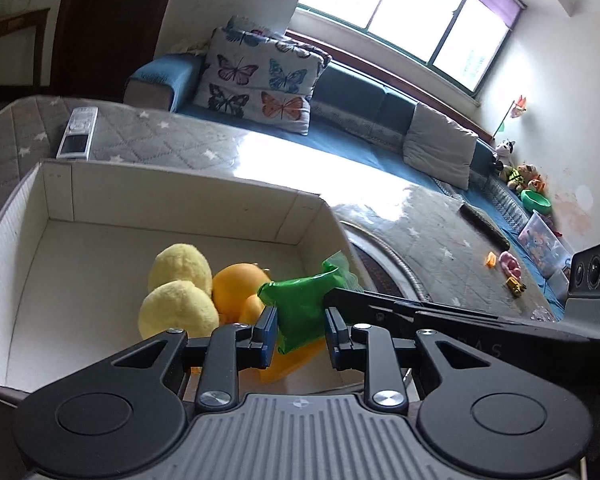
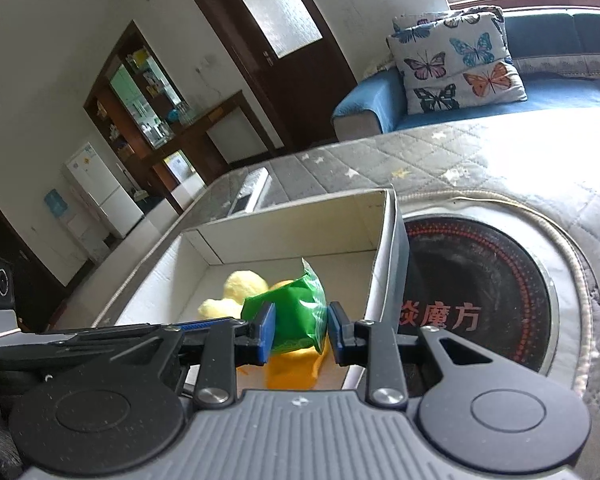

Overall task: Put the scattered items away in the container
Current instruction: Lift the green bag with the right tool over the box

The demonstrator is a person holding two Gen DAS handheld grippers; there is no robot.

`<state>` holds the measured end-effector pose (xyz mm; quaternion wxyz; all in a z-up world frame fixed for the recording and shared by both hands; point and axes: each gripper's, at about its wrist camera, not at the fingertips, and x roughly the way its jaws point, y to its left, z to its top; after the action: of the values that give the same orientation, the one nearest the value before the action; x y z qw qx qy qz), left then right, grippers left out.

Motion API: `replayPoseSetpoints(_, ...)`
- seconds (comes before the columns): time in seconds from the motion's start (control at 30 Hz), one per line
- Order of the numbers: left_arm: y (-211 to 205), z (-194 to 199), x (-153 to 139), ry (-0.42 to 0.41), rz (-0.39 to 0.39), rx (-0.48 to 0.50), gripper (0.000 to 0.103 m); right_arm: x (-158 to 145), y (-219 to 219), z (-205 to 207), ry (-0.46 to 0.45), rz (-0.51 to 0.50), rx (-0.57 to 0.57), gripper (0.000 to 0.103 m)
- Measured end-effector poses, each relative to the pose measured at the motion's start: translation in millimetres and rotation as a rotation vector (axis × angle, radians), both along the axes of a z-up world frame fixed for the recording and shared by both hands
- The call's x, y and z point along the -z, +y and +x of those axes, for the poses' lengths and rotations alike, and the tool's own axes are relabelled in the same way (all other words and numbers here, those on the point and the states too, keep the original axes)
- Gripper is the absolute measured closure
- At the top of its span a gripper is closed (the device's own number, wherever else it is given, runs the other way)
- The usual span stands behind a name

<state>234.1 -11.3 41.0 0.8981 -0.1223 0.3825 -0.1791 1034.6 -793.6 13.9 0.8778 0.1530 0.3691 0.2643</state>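
Green packet (image 1: 300,312), jaws apart, untouched

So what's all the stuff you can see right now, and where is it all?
green packet: 1, green, between both grippers' fingers, above the box
plush toy: 1, pale yellow, inside the box
orange toy: 1, orange, inside the box beside the plush toy
box: 1, white inside, on the grey star-quilted cover
remote: 1, silver-white, on the cover beyond the box
round hotplate: 1, black with red dots, right of the box
butterfly pillow: 1, grey with coloured butterflies, on the blue sofa
small toys: several, mixed colours, far on the cover
left gripper: 1, black, around the packet
right gripper: 1, black, around the packet
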Motion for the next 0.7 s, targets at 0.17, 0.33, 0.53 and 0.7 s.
replayPoseSetpoints(0.17, 0, 0, 3, 0.01, -0.008, 0.005, 0.076, 2, 2, 1, -0.025, -0.034, 0.011, 0.074)
replayPoseSetpoints(0.33, 0, -3, 2, 0.008, -0.012, 0.011, 0.076, -2, 4, -3, -0.047, -0.057, 0.012, 0.073)
replayPoseSetpoints(0.53, 0, -8, 0, 0.008, -0.009, 0.006, 0.075, -6, 3, -6, -0.055, -0.062, 0.012, 0.073)
replayPoseSetpoints(0.7, 1, -13, -2, 0.005, -0.007, 0.003, 0.075, -11, 0, -14, -0.071, -0.067, 0.015, 0.069)
